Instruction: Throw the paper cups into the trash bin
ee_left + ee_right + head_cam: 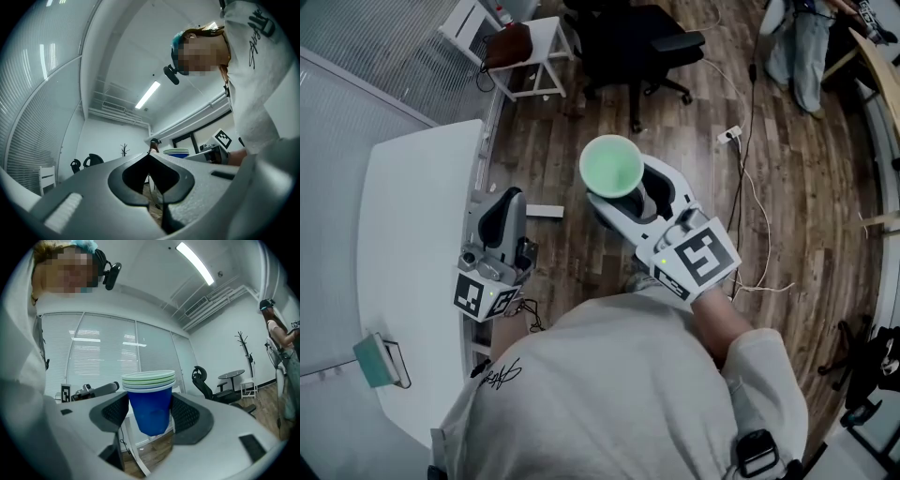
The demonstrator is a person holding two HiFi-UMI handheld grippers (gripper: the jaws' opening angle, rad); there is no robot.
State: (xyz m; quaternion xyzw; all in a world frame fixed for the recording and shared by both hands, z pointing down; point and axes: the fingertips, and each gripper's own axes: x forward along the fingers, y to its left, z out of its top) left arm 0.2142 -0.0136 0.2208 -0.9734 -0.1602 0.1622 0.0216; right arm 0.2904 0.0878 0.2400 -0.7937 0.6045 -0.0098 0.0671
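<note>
No trash bin was to be seen anywhere on the wooden floor [806, 187], so the step in hand was judged to be the carrying of the cups toward a bin out of view. The right gripper [630, 199] was held out in front of the body, its jaws clamped on either side of a nested stack of paper cups [151, 399], blue outermost and pale green inside, kept upright and well above the floor. The left gripper [150, 157] was held lower, just beside the table edge, its jaws pressed together with nothing between them.

For the next move, the bin would first have to be found. The stack would then have to be brought over its mouth before the jaws were released.

To the left a white table [412, 216] was set. Ahead a black office chair [628, 42] stood on the likely path, with a small white side table [539, 42] bearing a brown bag [506, 45] near it. Another person [802, 47] stood at the far right. A power strip [729, 134] and its trailing cable [759, 216] lay across the floor and were judged a tripping risk.
</note>
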